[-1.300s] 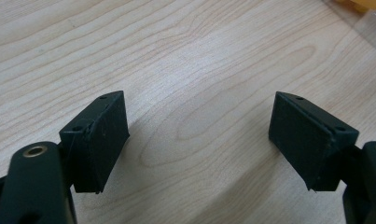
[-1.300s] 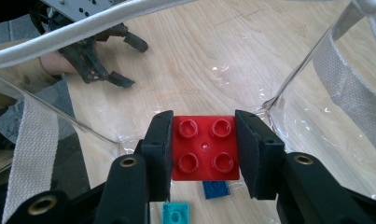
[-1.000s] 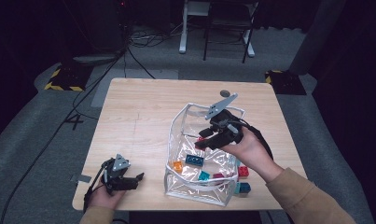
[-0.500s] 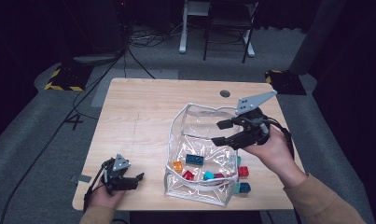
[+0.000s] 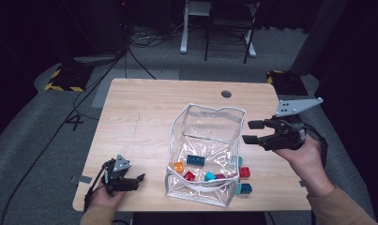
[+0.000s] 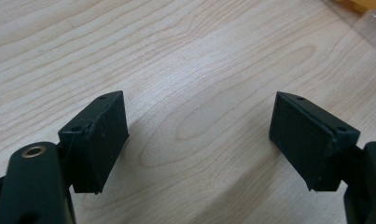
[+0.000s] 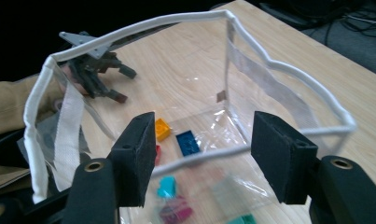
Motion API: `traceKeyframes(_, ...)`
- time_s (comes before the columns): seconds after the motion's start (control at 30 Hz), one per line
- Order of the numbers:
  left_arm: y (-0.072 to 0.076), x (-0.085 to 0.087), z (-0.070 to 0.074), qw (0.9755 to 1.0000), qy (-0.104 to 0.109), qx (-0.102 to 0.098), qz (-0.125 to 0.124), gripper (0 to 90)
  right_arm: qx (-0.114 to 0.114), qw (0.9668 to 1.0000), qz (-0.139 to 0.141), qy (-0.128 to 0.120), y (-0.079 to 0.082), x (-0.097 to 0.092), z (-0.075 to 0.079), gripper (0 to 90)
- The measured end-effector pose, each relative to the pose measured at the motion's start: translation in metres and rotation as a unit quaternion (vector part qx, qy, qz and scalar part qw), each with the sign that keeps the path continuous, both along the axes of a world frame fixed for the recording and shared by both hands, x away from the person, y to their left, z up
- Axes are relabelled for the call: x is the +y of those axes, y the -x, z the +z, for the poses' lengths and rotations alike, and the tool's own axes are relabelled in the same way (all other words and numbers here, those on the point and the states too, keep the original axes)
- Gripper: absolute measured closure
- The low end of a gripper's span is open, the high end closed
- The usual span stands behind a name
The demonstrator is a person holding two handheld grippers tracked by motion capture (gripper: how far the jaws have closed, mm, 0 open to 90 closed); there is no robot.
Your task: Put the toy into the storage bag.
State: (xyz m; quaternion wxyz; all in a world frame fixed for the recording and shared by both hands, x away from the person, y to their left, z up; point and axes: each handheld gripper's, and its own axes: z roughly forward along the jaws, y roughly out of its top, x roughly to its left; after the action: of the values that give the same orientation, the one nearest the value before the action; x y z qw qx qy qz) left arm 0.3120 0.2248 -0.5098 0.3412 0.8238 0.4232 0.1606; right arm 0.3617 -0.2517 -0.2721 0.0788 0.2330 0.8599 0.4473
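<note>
Clear bag standing open at mid-table with coloured bricks blurred behind its plastic, right gripper just right of its rim, jaws spread and empty, left gripper well left, likewise agape, holding nothing.

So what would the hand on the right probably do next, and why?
Probably reach down for one of the loose bricks. The right hand-held gripper hangs open and empty beside the clear bag, whose mouth stands open, while a red brick and a teal brick lie outside it on the table. That's only my guess.
</note>
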Motion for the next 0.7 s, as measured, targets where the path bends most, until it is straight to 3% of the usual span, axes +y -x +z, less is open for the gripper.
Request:
traceKeyframes(0.33,-0.001,0.000,0.000,1.0000,0.001,0.000,0.002,19.9,-0.007,0.9988,-0.049,-0.008,0.003,-0.040,-0.004,41.9)
traceKeyframes(0.6,-0.001,0.000,0.000,1.0000,0.001,-0.001,0.007,20.2,-0.008,0.9978,-0.066,-0.003,0.000,-0.050,-0.017,41.9)
traceKeyframes(0.7,-0.001,0.000,0.000,1.0000,0.000,-0.001,0.007,20.2,-0.001,0.9972,-0.075,-0.004,-0.002,-0.051,-0.031,41.8)
